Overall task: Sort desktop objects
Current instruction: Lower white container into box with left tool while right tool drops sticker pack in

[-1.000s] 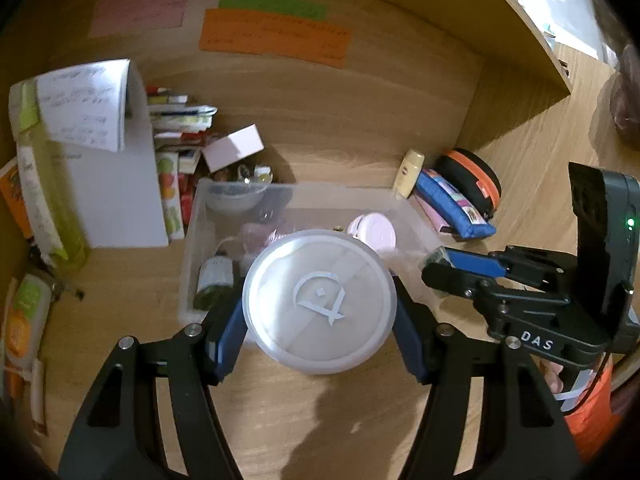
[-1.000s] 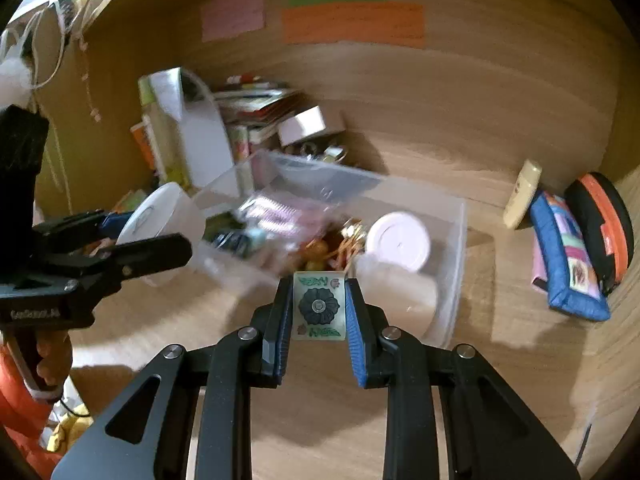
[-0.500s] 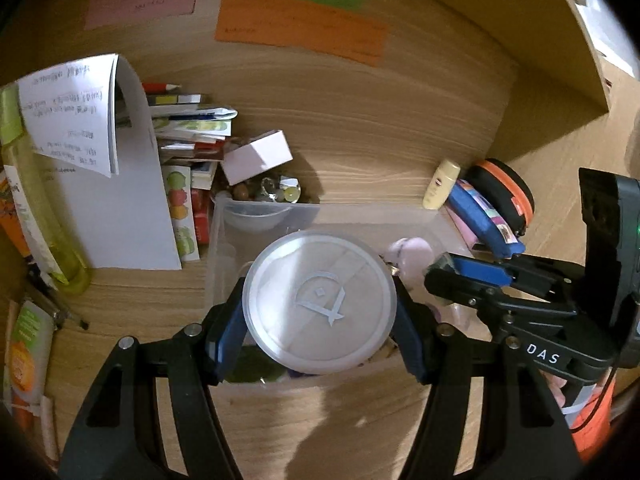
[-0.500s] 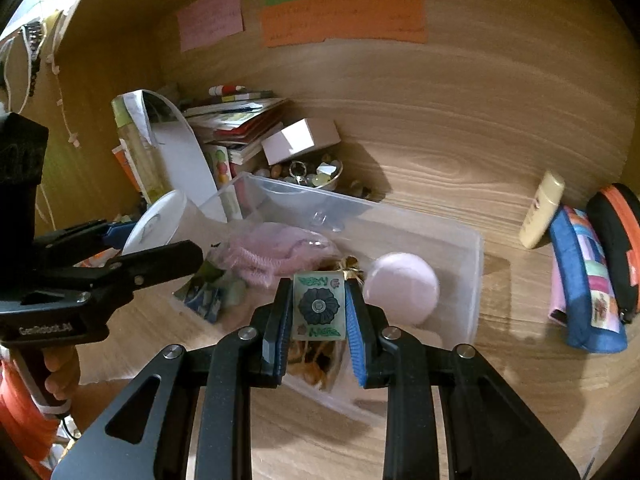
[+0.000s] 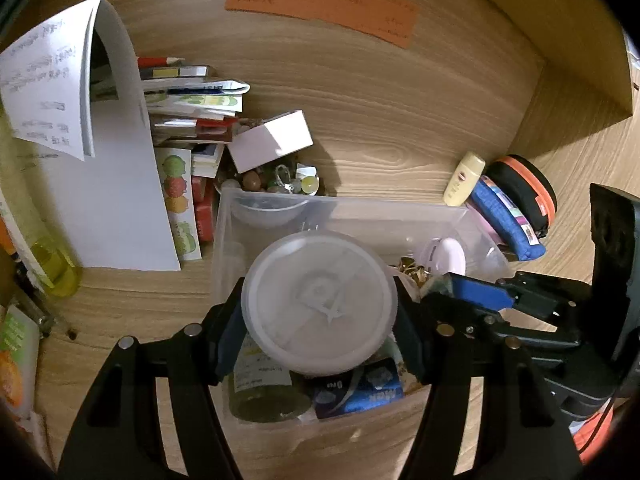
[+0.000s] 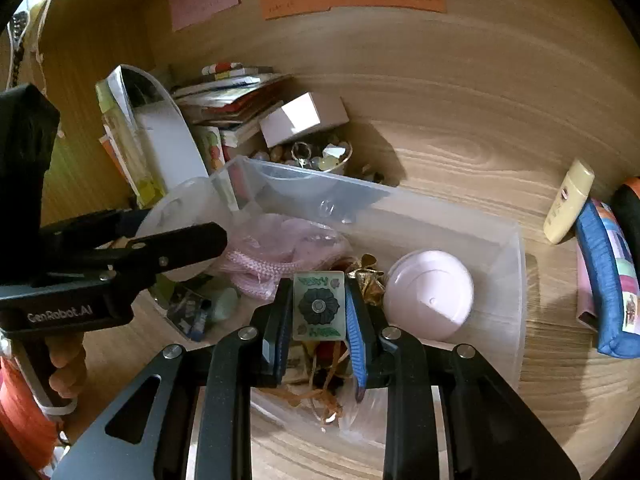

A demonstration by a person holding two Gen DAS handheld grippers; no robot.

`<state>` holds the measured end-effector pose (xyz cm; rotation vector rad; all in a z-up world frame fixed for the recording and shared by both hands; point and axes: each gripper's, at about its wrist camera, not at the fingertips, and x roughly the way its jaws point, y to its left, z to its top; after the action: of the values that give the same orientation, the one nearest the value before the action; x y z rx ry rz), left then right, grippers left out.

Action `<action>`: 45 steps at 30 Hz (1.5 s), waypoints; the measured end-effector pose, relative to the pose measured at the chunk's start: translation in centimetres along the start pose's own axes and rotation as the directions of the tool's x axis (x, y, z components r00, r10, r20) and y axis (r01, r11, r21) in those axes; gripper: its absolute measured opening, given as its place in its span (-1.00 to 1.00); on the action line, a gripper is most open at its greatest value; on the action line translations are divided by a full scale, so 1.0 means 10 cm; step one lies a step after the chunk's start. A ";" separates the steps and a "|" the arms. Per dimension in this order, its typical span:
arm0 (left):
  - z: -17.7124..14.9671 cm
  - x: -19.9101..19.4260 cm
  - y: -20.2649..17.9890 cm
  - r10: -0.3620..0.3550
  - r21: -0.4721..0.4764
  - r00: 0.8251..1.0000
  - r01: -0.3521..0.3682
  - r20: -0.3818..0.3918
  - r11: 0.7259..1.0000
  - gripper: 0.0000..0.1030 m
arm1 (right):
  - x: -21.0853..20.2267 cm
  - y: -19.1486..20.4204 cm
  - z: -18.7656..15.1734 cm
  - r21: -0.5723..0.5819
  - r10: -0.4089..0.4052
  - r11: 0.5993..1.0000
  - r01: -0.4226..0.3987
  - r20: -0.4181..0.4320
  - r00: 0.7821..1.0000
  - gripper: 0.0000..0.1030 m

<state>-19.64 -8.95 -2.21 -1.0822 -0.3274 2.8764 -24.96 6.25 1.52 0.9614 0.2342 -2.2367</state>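
Note:
A clear plastic bin (image 5: 224,216) (image 6: 516,264) stands on the wooden desk, holding a pink round case (image 6: 430,294), pink knit fabric (image 6: 276,252), a green bottle (image 5: 264,392) and other small items. My left gripper (image 5: 320,316) is shut on a round translucent white lidded container (image 5: 320,304) and holds it over the bin's near left part; it also shows in the right wrist view (image 6: 188,208). My right gripper (image 6: 318,306) is shut on a small green tile with a dark flower (image 6: 319,305), above the bin's middle.
Behind the bin are a stack of books (image 5: 188,96), a white box (image 5: 272,142), a bowl of trinkets (image 6: 316,156) and a curled white paper (image 5: 92,120). A cream tube (image 5: 464,178), blue pouch (image 5: 508,220) and black-orange case (image 5: 528,192) lie right of the bin.
Both grippers have moved forward from in front of the bin to over it, each still holding its object. The bin now fills more of both views.

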 end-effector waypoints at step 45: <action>-0.36 -0.92 -0.49 0.028 0.058 0.995 -0.034 0.101 0.998 0.87 | -1.14 0.17 -0.45 -0.022 -0.112 0.993 0.118 0.167 0.979 0.69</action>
<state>-10.44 -4.62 2.15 -0.9448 -0.2298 2.9536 -15.65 12.67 6.44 0.7566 0.2550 -2.3968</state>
